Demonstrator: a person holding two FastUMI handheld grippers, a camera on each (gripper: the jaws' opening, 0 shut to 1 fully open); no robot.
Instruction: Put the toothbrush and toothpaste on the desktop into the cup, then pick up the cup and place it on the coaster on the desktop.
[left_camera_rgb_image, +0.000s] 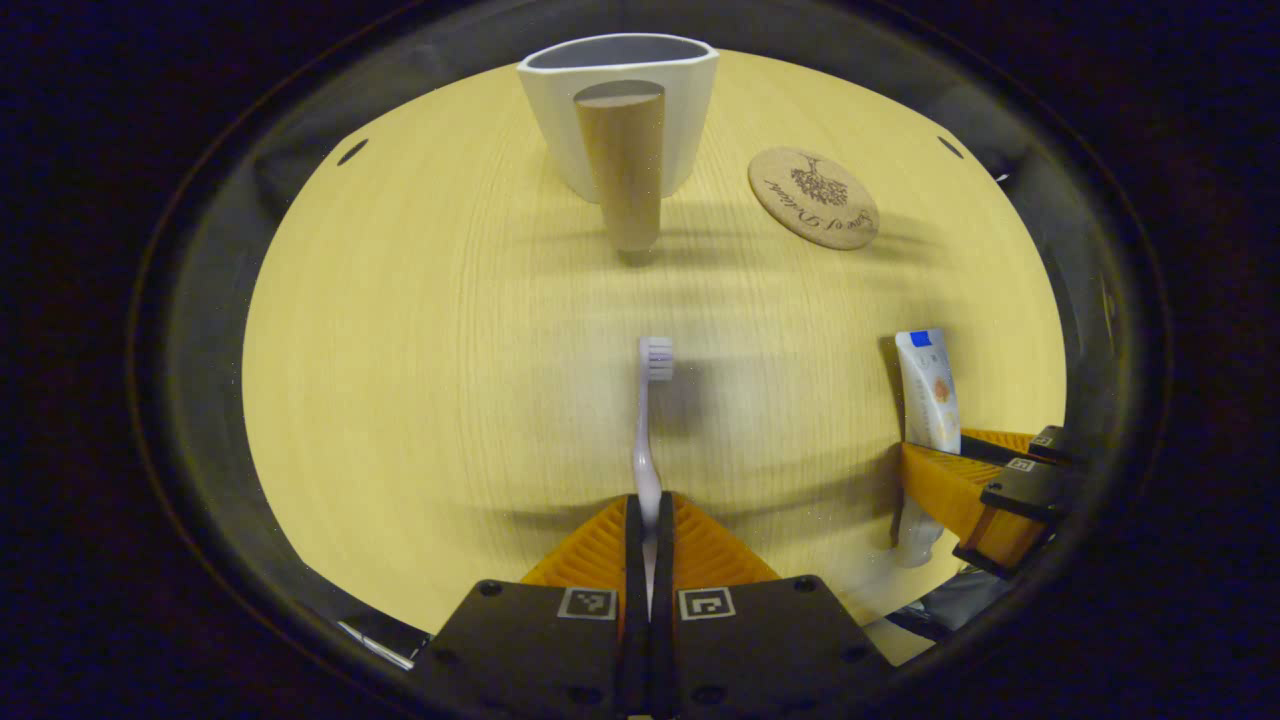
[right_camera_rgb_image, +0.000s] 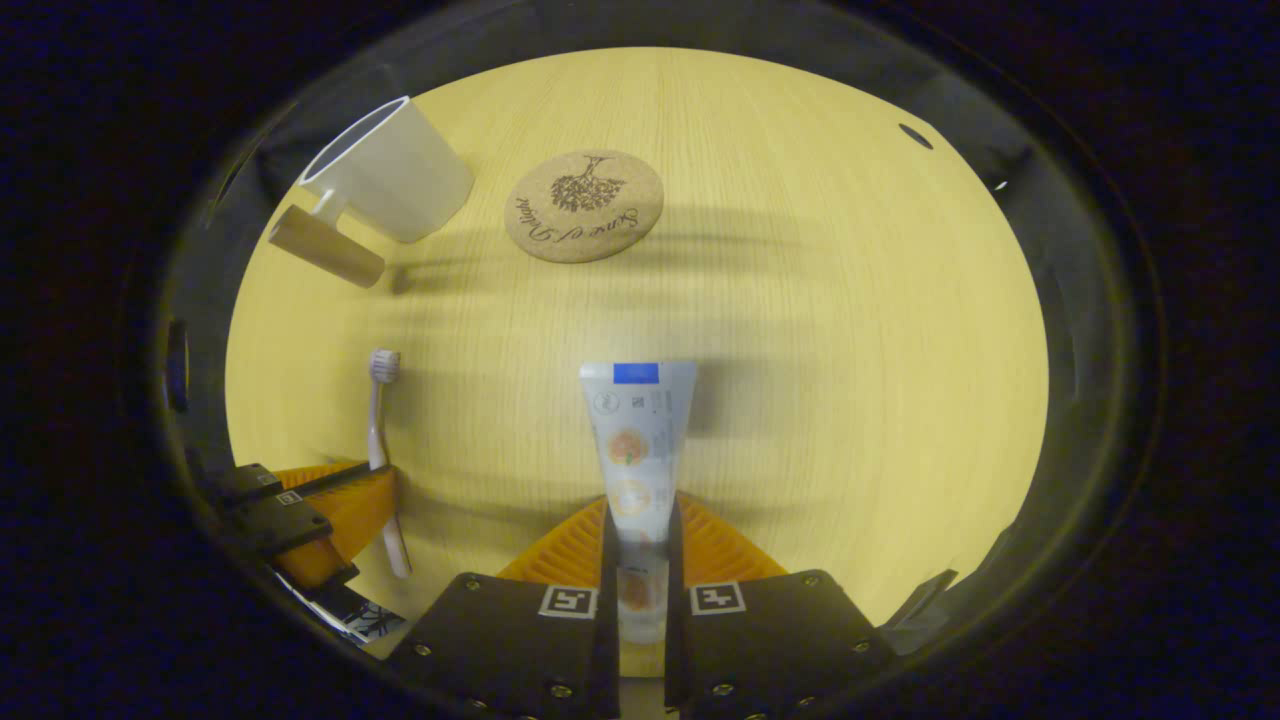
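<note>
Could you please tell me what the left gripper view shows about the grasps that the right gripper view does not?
The left gripper view looks straight along the left gripper, its fingers shut on the toothbrush handle, bristle head pointing toward the cup, whose wooden handle faces the camera.

The right gripper view looks straight along the right gripper, its fingers pressed on the toothpaste tube, and it sees the cup from the side.

Both take in the table, the cork coaster beside the cup, and the other gripper holding its item at the edge.

Warm dim light, soft streaked shadows, strong fisheye bending at edges.
</note>
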